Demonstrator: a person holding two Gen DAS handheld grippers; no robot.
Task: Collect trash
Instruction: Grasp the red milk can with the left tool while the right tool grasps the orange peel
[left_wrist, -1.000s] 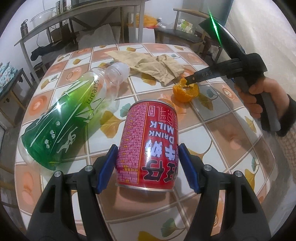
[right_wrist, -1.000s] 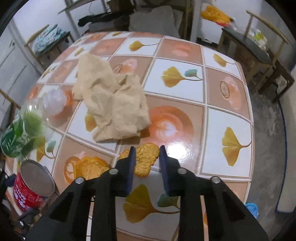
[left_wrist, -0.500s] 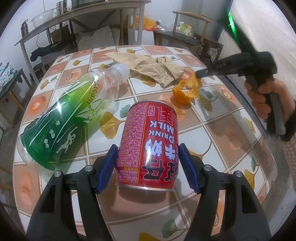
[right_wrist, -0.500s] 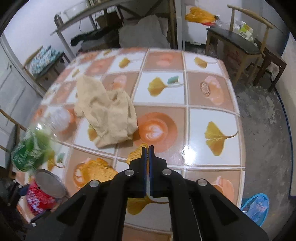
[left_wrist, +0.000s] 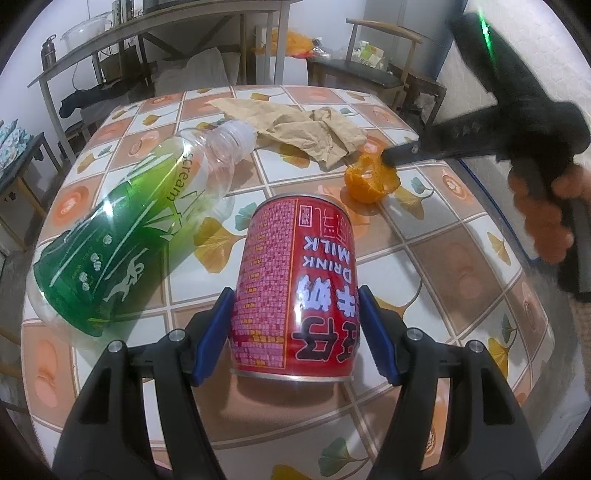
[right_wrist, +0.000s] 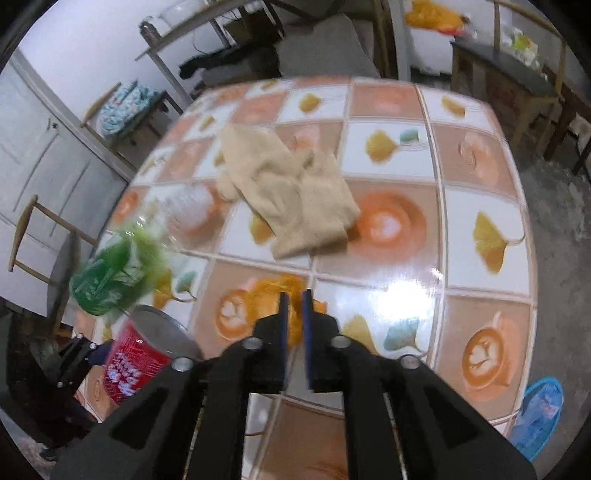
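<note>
Trash on table (left_wrist: 461, 258): one can (left_wrist: 295, 291), one bottle (left_wrist: 122, 243), one peel (left_wrist: 369, 182), one paper (left_wrist: 295, 125).

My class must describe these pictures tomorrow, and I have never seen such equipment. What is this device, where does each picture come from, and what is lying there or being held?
There is no robot. A person holds a pair of tongs in each hand, each with a wide-angle camera looking along its fingers. One picture comes from the left tongs, which are closed round an upside-down red can. The other comes from the right tongs. Their jaws have just been opening slightly and seem to pinch orange peel. A green bottle and crumpled brown paper also lie on the tiled table.
</note>
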